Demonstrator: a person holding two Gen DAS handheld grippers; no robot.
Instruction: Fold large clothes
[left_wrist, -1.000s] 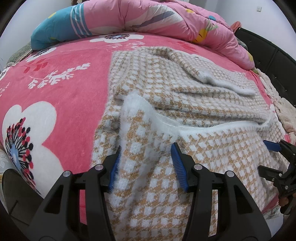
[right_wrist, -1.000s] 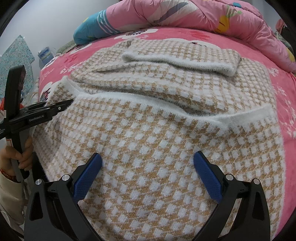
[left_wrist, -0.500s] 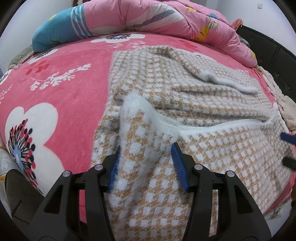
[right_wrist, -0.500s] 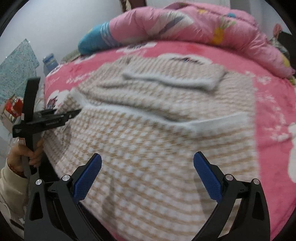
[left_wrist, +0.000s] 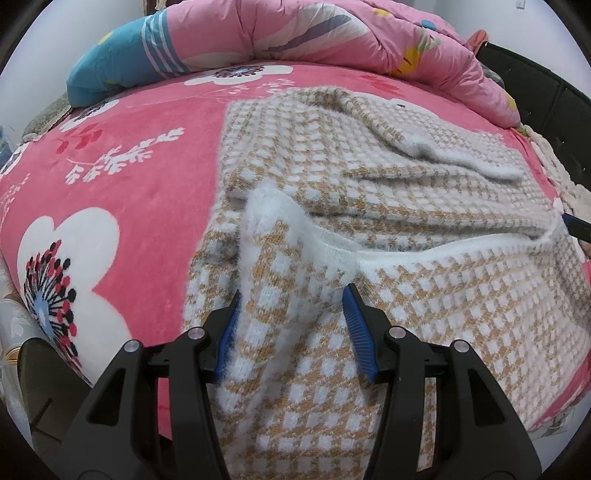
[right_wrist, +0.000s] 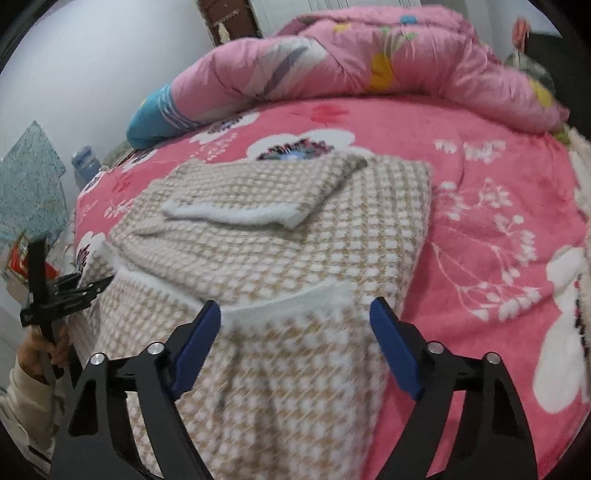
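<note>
Gripping the sweater (left_wrist: 424, 295) hem, the left gripper (left_wrist: 291, 325) is holding while the right gripper (right_wrist: 295, 332), jaws closing, apparently ungripped, is risking a lopsided fold.

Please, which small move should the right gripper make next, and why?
Probably close the right gripper on the fuzzy white hem of the tan-and-white checked knit garment. Its jaws, just closing, stand astride that corner without pressing, while the left gripper already pinches the opposite corner.

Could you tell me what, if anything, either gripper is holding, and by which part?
The left gripper grips the checked sweater at its white-trimmed hem corner. The right gripper, just closing, straddles the opposite hem corner without pressing it.
</note>
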